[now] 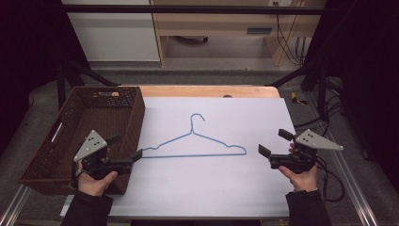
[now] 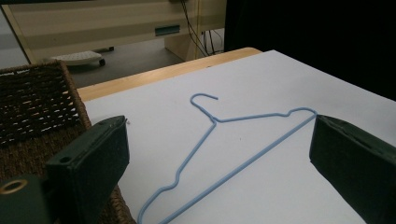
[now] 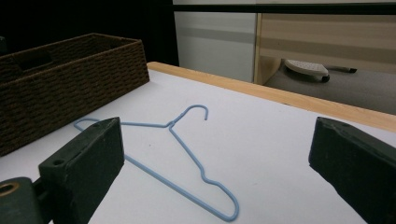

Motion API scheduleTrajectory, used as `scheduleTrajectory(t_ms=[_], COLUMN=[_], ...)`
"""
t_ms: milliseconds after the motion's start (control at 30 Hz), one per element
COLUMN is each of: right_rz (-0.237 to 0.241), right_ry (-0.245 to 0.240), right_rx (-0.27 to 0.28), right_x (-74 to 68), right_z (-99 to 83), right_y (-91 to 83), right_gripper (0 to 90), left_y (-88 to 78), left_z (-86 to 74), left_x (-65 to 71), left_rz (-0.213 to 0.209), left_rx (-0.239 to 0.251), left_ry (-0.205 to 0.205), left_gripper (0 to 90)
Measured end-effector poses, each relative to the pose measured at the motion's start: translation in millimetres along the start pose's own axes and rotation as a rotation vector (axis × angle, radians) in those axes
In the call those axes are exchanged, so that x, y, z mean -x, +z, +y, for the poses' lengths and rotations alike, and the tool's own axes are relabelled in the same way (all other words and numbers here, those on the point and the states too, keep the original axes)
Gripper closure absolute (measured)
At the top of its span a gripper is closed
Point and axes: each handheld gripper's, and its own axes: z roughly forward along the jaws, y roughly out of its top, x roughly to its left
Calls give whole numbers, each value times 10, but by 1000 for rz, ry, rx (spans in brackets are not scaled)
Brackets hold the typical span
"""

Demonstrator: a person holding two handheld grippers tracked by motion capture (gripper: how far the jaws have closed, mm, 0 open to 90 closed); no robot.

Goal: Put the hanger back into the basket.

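A light blue wire hanger point(image 1: 193, 156) lies flat on the white sheet point(image 1: 211, 188), hook pointing to the far side. My left gripper point(image 1: 126, 147) hovers at the hanger's left end, beside the basket, jaws open with nothing between them. My right gripper point(image 1: 275, 142) stands open just past the hanger's right end, also holding nothing. The left gripper view looks along the hanger point(image 2: 215, 122) between the wide black jaws of the left gripper point(image 2: 217, 154). In the right gripper view the hanger point(image 3: 169, 125) lies ahead of the right gripper point(image 3: 215, 149).
A dark brown woven basket point(image 1: 136, 117) sits at the table's left, hollow and open on top; it shows as the basket point(image 2: 37, 102) and the basket point(image 3: 70, 79). A wooden table edge point(image 1: 207, 91) runs behind the sheet. Cables point(image 1: 329, 117) hang off the right side.
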Motion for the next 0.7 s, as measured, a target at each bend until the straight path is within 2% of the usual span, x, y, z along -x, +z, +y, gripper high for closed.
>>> scheduleTrajectory(t_ms=[200, 367, 533, 700], right_rz=[2, 10, 11, 15], right_ry=[-16, -25, -38, -43], right_rx=[-7, -6, -17, -27], right_x=[-19, -48, -79, -121], right_z=[12, 24, 39, 47], right_y=[-3, -3, 18, 47], right_gripper=[37, 37, 38, 38], left_y=[-5, 27, 122, 251], left_z=[66, 127, 177, 219], left_x=[48, 131, 171, 214], left_rz=[-4, -28, -42, -60], left_rx=[2, -6, -26, -68], left_ry=[16, 38, 49, 72], left_gripper=[44, 45, 46, 49])
